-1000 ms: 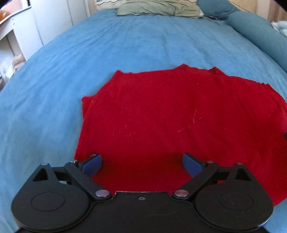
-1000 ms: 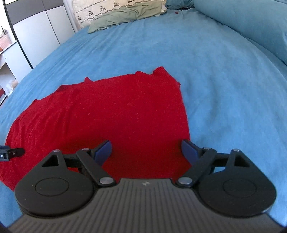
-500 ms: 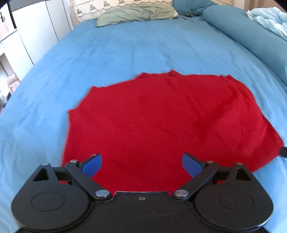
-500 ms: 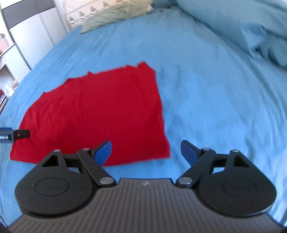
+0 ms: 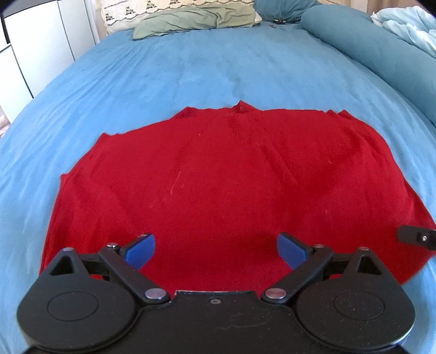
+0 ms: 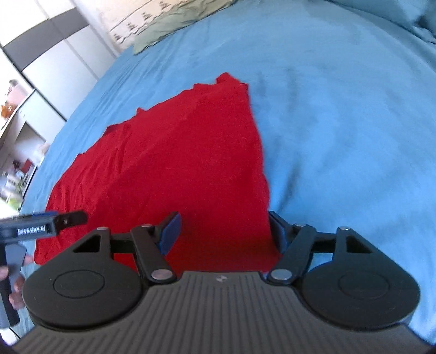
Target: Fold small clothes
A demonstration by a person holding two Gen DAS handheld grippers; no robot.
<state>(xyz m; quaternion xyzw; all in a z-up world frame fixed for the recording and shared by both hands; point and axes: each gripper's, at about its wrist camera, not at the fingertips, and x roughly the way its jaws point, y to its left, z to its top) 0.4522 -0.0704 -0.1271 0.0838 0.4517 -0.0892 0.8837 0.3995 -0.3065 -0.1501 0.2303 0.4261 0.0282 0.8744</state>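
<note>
On the blue bed we find the red cloth spread flat, its far edge jagged with a small peak near the middle, its near edge running under our two tools. Our left gripper sits low over the near middle of the cloth, blue fingertips set wide apart with bare red fabric showing between them and nothing clamped. From the left wrist view a dark piece of the other tool pokes in at the right edge, over the cloth's near right corner. Our right gripper hangs at that right side of the cloth; its fingers are likewise spread wide, the left pad over red fabric, the right pad right at the cloth's side edge where it meets the blue sheet. Whether either pad touches the fabric we cannot tell. The right wrist view is tilted and somewhat blurred. At its left edge the left tool shows, a hand on its handle. Beyond the cloth, a green pillow lies at the head of the bed, a patterned white one behind it; a blue bolster runs along the right; white cupboards stand to the left
</note>
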